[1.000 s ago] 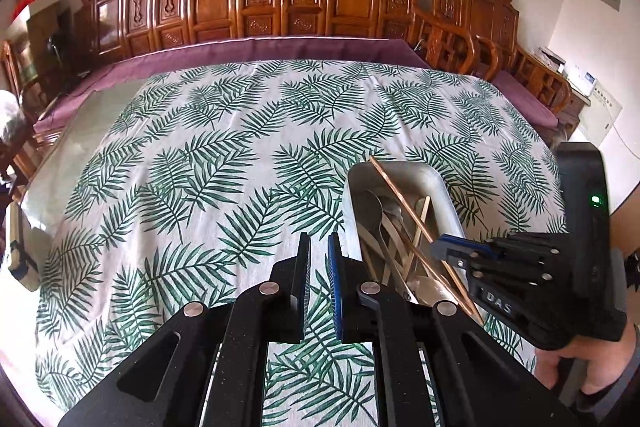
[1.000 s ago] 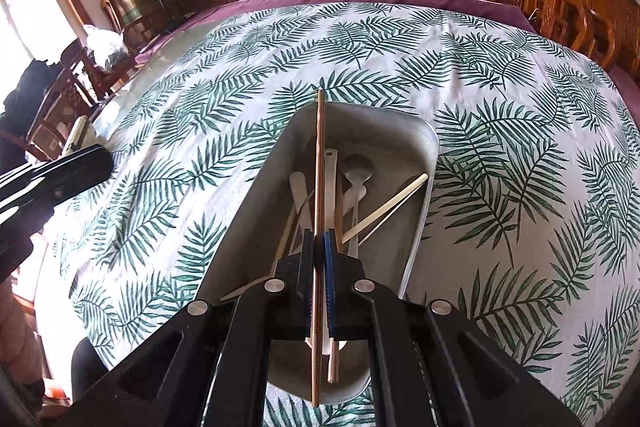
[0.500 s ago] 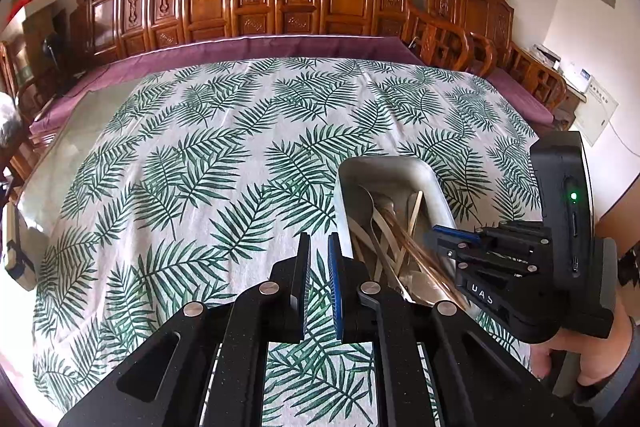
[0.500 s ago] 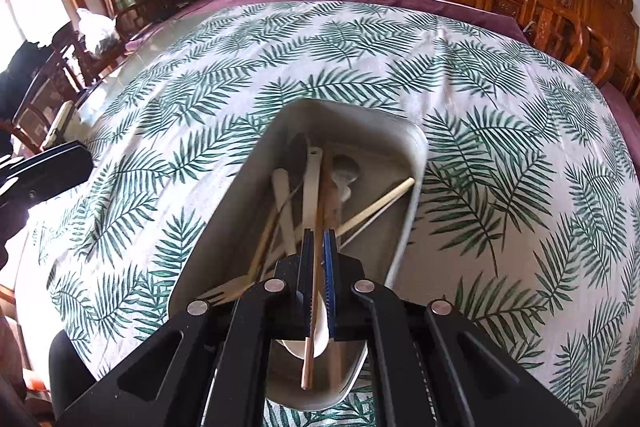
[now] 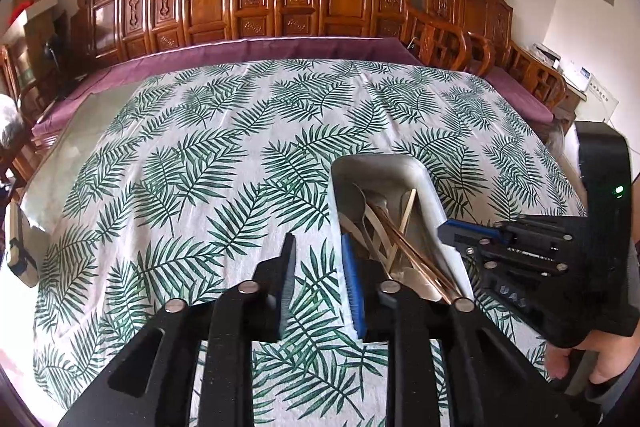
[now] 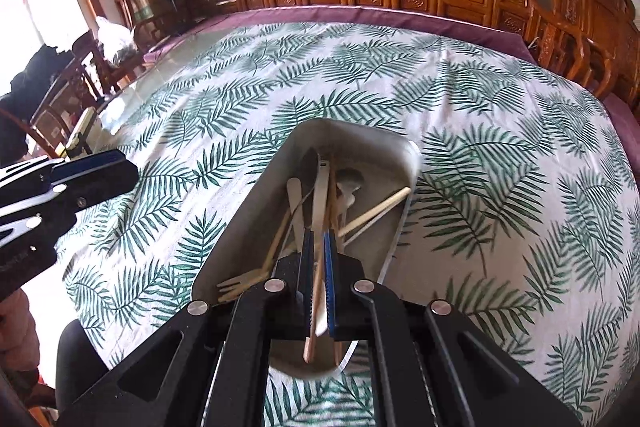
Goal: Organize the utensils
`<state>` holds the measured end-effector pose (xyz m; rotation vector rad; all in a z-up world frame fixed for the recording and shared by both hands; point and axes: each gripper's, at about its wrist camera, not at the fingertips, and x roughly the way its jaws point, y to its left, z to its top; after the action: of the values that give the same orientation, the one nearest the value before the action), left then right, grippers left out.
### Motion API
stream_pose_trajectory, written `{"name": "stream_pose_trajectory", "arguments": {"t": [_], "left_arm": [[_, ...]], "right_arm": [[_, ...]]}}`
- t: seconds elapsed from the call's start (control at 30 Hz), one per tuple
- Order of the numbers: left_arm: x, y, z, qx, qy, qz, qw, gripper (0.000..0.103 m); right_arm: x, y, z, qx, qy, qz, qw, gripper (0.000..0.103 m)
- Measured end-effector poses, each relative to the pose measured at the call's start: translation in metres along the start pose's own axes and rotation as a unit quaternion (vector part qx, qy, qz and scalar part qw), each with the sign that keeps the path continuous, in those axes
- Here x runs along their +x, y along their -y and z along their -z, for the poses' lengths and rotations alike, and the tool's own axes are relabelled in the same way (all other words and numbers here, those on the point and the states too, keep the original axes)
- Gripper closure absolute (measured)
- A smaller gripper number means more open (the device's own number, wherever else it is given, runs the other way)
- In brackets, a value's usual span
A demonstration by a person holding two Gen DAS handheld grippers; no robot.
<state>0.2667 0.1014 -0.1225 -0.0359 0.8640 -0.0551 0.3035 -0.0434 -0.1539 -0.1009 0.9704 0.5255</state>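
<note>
Gathered in one gray tray (image 6: pixel 256 211) on the counter (image 6: pixel 480 115) under a palm-leaf cloth: wooden chopsticks (image 5: pixel 416 259), spatulas, a fork (image 6: pixel 240 283) and a metal spoon (image 6: pixel 347 183), likely collected there for sorting. Hovering over the tray's near end, right gripper (image 6: pixel 318 255), jaws nearly closed, a thin wooden stick (image 6: pixel 316 311) showing between them, whether clamped or lying below, impossible to tell. Beside the tray, over bare cloth, left gripper (image 5: pixel 318 259), jaws opening, nothing between them.
</note>
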Motion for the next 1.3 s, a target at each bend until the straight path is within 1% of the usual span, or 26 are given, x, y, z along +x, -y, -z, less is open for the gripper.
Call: {"name": "stream_pose_trajectory", "arguments": {"t": [0.03, 0.07, 0.1, 0.13, 0.17, 0.2, 0.23, 0.27, 0.3, 0.33, 0.37, 0.4, 0.43, 0.47, 0.5, 0.53, 0.7, 0.83, 0.97, 1.03, 1.13, 1.3], "left_arm": [[-0.001, 0.002, 0.0, 0.001, 0.0, 0.0, 1.0, 0.079], [-0.003, 0.004, 0.0, 0.001, 0.001, 0.0, 1.0, 0.072], [-0.005, 0.006, 0.0, 0.0, 0.002, 0.001, 1.0, 0.059], [-0.008, 0.008, 0.0, -0.001, 0.005, 0.002, 1.0, 0.052], [-0.011, 0.011, 0.001, -0.001, 0.008, 0.001, 1.0, 0.04], [-0.015, 0.013, 0.001, -0.001, 0.012, -0.001, 0.9999, 0.03], [-0.017, 0.015, 0.001, 0.0, 0.014, -0.003, 0.9999, 0.025], [-0.02, 0.018, 0.001, -0.001, 0.016, -0.004, 0.9999, 0.018], [-0.023, 0.02, 0.002, -0.001, 0.016, -0.004, 0.9999, 0.014], [-0.025, 0.023, 0.003, -0.001, 0.016, -0.005, 0.9999, 0.013], [-0.027, 0.025, 0.004, 0.0, 0.016, -0.006, 0.9999, 0.01], [-0.029, 0.027, 0.005, 0.001, 0.016, -0.008, 0.9998, 0.008], [-0.032, 0.03, 0.006, 0.002, 0.017, -0.01, 0.9998, 0.008], [-0.033, 0.032, 0.008, 0.002, 0.016, -0.009, 0.9998, 0.008], [-0.035, 0.034, 0.01, 0.002, 0.014, -0.01, 0.9999, 0.008], [-0.036, 0.037, 0.012, 0.002, 0.012, -0.011, 0.9999, 0.008], [-0.047, 0.051, 0.023, 0.001, 0.008, -0.019, 0.9998, 0.008], [-0.061, 0.064, 0.032, 0.005, 0.015, -0.027, 0.9995, 0.008], [-0.085, 0.076, 0.039, 0.008, 0.046, -0.028, 0.9985, 0.008], [-0.104, 0.084, 0.043, 0.006, 0.069, -0.022, 0.9973, 0.008], [-0.128, 0.093, 0.047, 0.002, 0.091, -0.012, 0.9958, 0.008], [-0.161, 0.109, 0.048, 0.015, 0.12, -0.014, 0.9925, 0.008]], "right_arm": [[-0.005, 0.002, 0.002, 0.003, 0.004, 0.0, 1.0, 0.097], [-0.013, 0.006, 0.004, 0.007, 0.01, 0.001, 1.0, 0.097], [-0.019, 0.01, 0.006, 0.01, 0.014, 0.002, 1.0, 0.097], [-0.024, 0.013, 0.007, 0.012, 0.018, 0.004, 1.0, 0.097], [-0.031, 0.016, 0.009, 0.016, 0.022, 0.007, 1.0, 0.097], [-0.036, 0.019, 0.011, 0.018, 0.025, 0.011, 0.999, 0.093], [-0.042, 0.022, 0.014, 0.022, 0.029, 0.021, 0.999, 0.077], [-0.049, 0.025, 0.016, 0.027, 0.034, 0.032, 0.999, 0.065], [-0.055, 0.027, 0.017, 0.031, 0.039, 0.037, 0.998, 0.046], [-0.062, 0.031, 0.02, 0.036, 0.046, 0.039, 0.998, 0.035], [-0.069, 0.034, 0.023, 0.04, 0.052, 0.043, 0.997, 0.032], [-0.075, 0.037, 0.025, 0.044, 0.056, 0.047, 0.996, 0.026], [-0.079, 0.039, 0.027, 0.046, 0.059, 0.05, 0.996, 0.018], [-0.086, 0.042, 0.031, 0.05, 0.066, 0.053, 0.995, 0.014], [-0.092, 0.044, 0.034, 0.052, 0.072, 0.056, 0.994, 0.007], [-0.099, 0.046, 0.038, 0.053, 0.079, 0.062, 0.994, 0.003], [-0.121, 0.052, 0.058, 0.056, 0.084, 0.082, 0.991, 0.003], [-0.143, 0.055, 0.075, 0.059, 0.098, 0.091, 0.989, 0.003], [-0.172, 0.054, 0.091, 0.06, 0.125, 0.105, 0.985, 0.003], [-0.188, 0.053, 0.097, 0.059, 0.141, 0.11, 0.982, 0.003], [-0.213, 0.051, 0.105, 0.059, 0.162, 0.119, 0.978, 0.003], [-0.253, 0.044, 0.113, 0.06, 0.196, 0.123, 0.971, 0.003]]}}
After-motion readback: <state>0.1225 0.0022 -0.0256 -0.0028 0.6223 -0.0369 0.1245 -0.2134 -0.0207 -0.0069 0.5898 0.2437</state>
